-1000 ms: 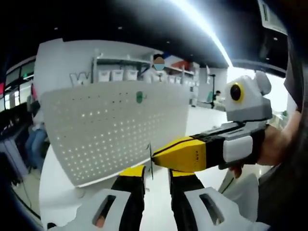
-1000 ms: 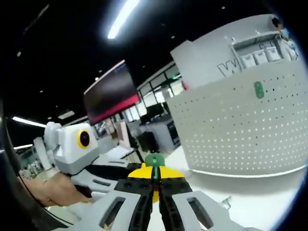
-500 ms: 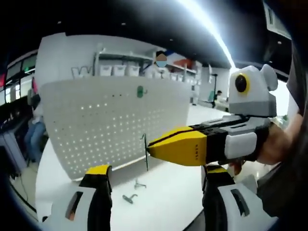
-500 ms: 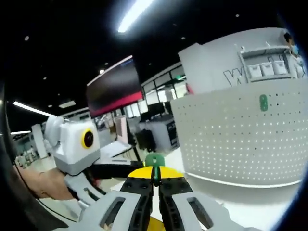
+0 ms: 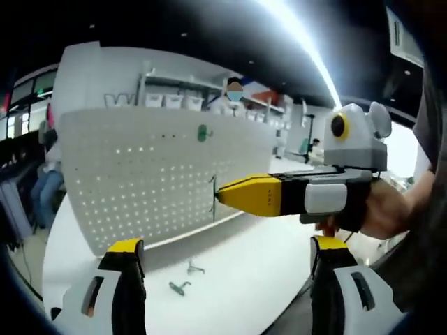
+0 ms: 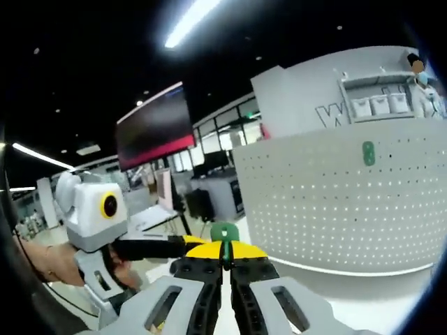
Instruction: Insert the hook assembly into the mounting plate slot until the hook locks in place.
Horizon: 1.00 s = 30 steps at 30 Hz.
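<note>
Open-plan hall, white tabletop, upright white perforated metal mounting plate at far side, right claw clamped on thin green-capped wire hook just before plate, left claw spread wide, two spare hooks lying below.

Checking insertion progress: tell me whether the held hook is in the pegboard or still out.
Out. The right gripper, shut on the hook, holds it in front of the pegboard, not seated.

The pegboard is white, dotted with rows of small holes, and carries a green tag. The tabletop is white. The right claw is yellow-tipped, black behind.
</note>
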Tool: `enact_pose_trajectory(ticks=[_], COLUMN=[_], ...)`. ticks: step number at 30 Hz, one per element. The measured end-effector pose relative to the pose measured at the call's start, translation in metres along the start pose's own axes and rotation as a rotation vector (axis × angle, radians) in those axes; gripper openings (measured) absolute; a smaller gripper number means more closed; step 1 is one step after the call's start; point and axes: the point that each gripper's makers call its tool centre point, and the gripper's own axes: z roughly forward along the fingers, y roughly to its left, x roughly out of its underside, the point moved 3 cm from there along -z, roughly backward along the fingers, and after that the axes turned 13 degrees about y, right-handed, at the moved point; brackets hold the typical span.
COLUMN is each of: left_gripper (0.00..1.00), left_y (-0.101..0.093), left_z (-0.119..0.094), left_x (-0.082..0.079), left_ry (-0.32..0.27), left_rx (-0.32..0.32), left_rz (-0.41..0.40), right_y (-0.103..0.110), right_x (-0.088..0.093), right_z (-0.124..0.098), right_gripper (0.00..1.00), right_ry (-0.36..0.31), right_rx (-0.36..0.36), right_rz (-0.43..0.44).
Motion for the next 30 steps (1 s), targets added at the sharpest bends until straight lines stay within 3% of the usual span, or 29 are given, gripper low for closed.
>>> enact_pose_trajectory(ticks=[8,11,14,30], left_gripper=[1.0,0.98,0.99,0.95], left_y=[-0.002,0.0,0.004,0.017], left_z=[0.002,0.001,0.002,-0.001], left_x=[0.001,0.001,0.003,0.014], left_ry=[-0.001,-0.006,0.001,0.034], left_rx=[0.012,0.009,0.004,-0.034], left_rz=[-0.015,-0.019,-0.033,-0.059], right_y=[-0.033,-0.051,-0.067,-0.153], right_x=[-0.004,-0.013,-0.018,-0.048], right_z=[0.001,-0.004,-0.005,-0.004], right_gripper=[0.0,0.0,0.0,0.0], right_ry=[-0.022,-0.102,-0.106,-0.137], right_rx=[0.114,0.179,0.256,0.468], right_rz=[-0.024,0.013,-0.035,-0.038])
